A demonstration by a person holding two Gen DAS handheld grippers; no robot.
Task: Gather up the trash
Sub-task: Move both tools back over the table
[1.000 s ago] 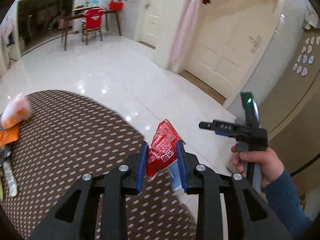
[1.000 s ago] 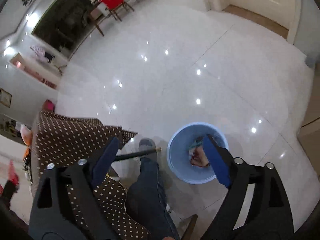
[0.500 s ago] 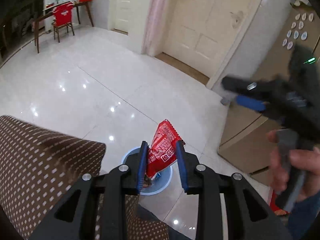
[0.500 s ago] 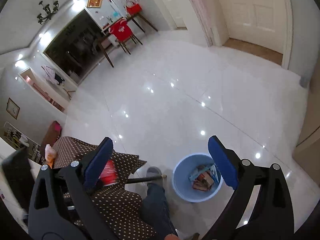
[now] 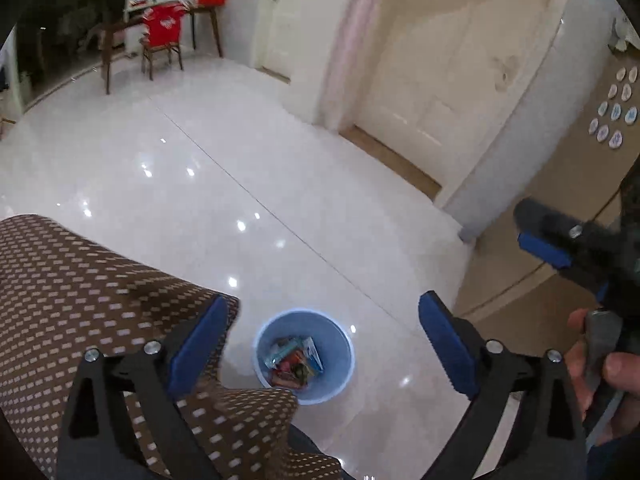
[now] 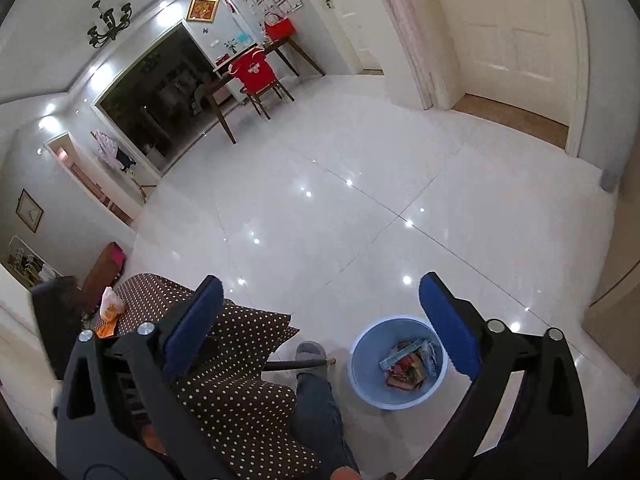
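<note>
Above blue bin (image 5: 304,356) left gripper (image 5: 322,330) hung, jaws just sprung wide, nothing between. Right gripper (image 6: 320,326) likewise spread, empty. Wrappers (image 6: 408,364) lay inside bin. Orange packets (image 6: 108,316) remained on dotted tablecloth (image 6: 240,384); more collecting judged left.

Brown polka-dot tablecloth (image 6: 240,392) at near edge, glossy white tile floor (image 5: 248,184), red-covered chair (image 6: 256,76) by wooden desk w/ red bag (image 6: 280,30), black chandelier (image 6: 109,22), cream doors (image 5: 436,80) opp.
</note>
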